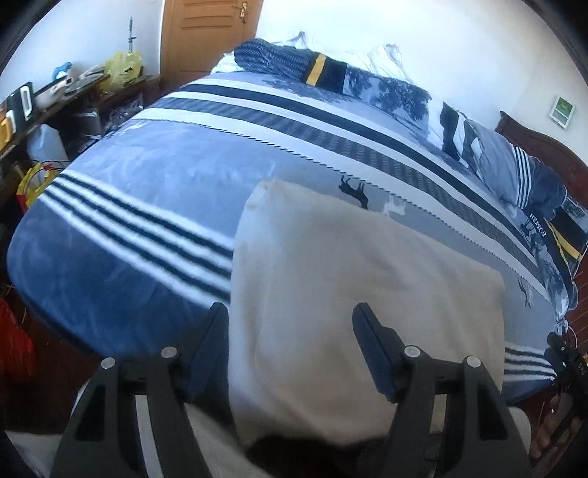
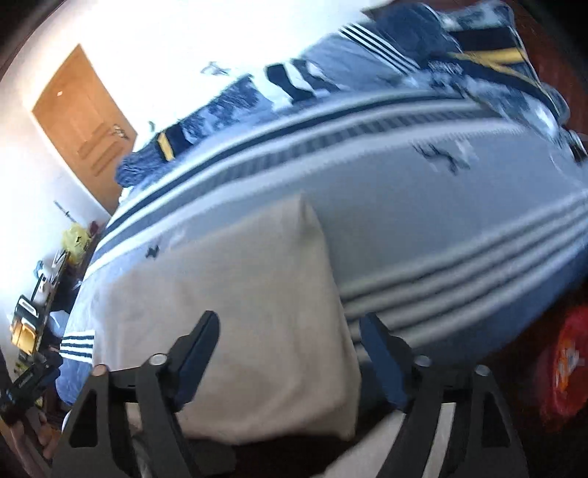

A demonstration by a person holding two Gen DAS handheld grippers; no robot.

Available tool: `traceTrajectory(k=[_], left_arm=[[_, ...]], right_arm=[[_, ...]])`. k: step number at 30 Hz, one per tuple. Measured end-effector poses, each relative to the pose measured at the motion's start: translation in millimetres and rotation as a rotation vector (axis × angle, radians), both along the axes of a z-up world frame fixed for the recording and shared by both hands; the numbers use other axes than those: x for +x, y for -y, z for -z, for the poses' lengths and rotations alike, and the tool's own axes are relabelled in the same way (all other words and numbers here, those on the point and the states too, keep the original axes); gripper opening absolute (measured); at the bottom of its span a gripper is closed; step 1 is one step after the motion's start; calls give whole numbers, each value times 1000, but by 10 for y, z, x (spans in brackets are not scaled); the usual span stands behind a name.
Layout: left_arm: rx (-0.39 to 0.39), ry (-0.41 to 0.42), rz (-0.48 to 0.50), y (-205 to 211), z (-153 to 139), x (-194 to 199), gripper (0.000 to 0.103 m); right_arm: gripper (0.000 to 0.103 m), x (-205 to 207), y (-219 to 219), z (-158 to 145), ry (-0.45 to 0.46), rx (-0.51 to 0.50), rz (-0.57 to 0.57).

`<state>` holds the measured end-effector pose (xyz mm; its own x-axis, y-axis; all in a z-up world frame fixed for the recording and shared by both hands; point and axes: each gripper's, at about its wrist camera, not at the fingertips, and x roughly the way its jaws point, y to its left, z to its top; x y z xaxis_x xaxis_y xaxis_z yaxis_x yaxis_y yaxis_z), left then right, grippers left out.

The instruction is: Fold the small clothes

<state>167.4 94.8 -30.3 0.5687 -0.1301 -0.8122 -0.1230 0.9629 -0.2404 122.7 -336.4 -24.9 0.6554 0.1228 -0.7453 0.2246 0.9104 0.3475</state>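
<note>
A cream-white garment (image 1: 352, 286) lies flat on the bed as a rough rectangle, its near edge hanging over the bed's front. My left gripper (image 1: 290, 312) hovers above the garment's near left part, jaws apart, with nothing pressed between the dark blue pads. In the right wrist view the same garment (image 2: 239, 294) fills the lower middle. There my right gripper (image 2: 288, 320) stands wide open above the garment's near right edge, not touching the cloth. The other gripper (image 2: 25, 386) shows at the lower left of that view.
The bed carries a blue and grey striped blanket (image 1: 128, 206) with deer prints. Pillows and bunched bedding (image 1: 477, 147) line its far side. A cluttered desk (image 1: 55, 95) and a wooden door (image 1: 209, 33) stand to the left. A red object (image 2: 562, 367) sits on the floor at right.
</note>
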Motion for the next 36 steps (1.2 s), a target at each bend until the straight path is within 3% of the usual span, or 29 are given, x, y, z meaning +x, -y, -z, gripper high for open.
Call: traceTrajectory(k=[3, 5, 8, 11, 14, 17, 19, 23, 24, 25, 26, 27, 31, 34, 35, 36], left_arm=[[-9, -17, -19, -107, 135, 291, 69], [3, -61, -27, -187, 268, 532, 69], [24, -114, -39, -272, 474, 874, 69], [6, -166, -11, -295, 669, 1190, 69], [-8, -167, 8, -304, 838, 1443, 69], [-64, -207, 38, -288, 991, 1623, 69], [-71, -217, 57, -256, 1042, 1694, 69], [-132, -213, 26, -288, 1069, 1725, 69], [-122, -228, -1, -274, 1062, 1723, 63], [-130, -228, 12, -252, 1044, 1713, 56], [-170, -230, 16, -243, 1036, 1698, 42], [-201, -241, 17, -238, 1049, 1690, 41], [-216, -258, -2, -228, 1142, 1728, 44], [-191, -282, -5, -159, 1142, 1772, 44], [-181, -299, -1, -134, 1127, 1787, 39], [-210, -310, 2, -140, 1107, 1791, 21]], right_arm=[[93, 372, -37, -32, 16, 26, -91], [93, 639, -30, 13, -17, 70, -155], [93, 1005, 10, 169, -97, 57, -193], [93, 1411, 143, 401, -165, 61, -205], [93, 1765, 280, 637, -226, 49, -178], [91, 2082, 451, 909, -268, 118, -179], [84, 2223, 548, 1081, -297, 144, -168], [83, 2318, 610, 1239, -284, 201, -180], [82, 2311, 592, 1243, -285, 198, -179], [70, 2318, 581, 1233, -280, 198, -172], [50, 2322, 545, 1231, -276, 222, -188], [48, 2312, 502, 1233, -279, 247, -208], [49, 2295, 360, 1235, -291, 164, -211], [50, 2325, 321, 1239, -310, 145, -218], [44, 2340, 304, 1235, -322, 132, -223], [35, 2338, 285, 1220, -329, 123, -234]])
